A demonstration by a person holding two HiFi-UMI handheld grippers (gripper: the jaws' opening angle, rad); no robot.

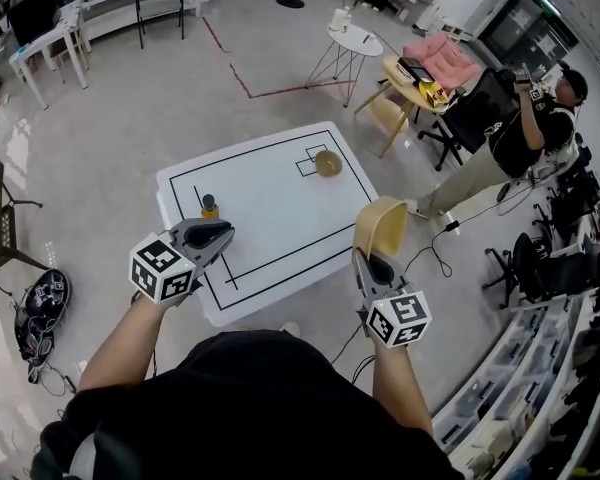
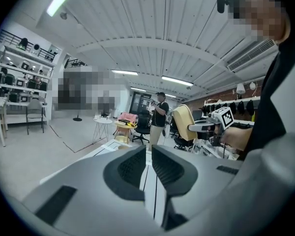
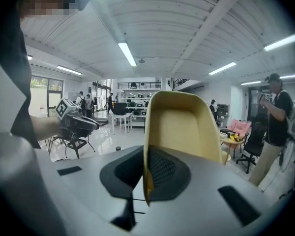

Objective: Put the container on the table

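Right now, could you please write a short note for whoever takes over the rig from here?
Right gripper: shut on the wall of the tan container, held up by the near right edge of the white table.
Left gripper: empty, jaws nearly together, above the table's near left side, close to a small bottle.
Done: container is in the gripper.
Left: lower it onto the table and let go.

We see bright, even light from ceiling tubes [image 3: 127, 53], soft shadows, and glare on the floor [image 1: 130, 118]. Both gripper views bend strongly toward dark corners; distant detail seems slightly soft.
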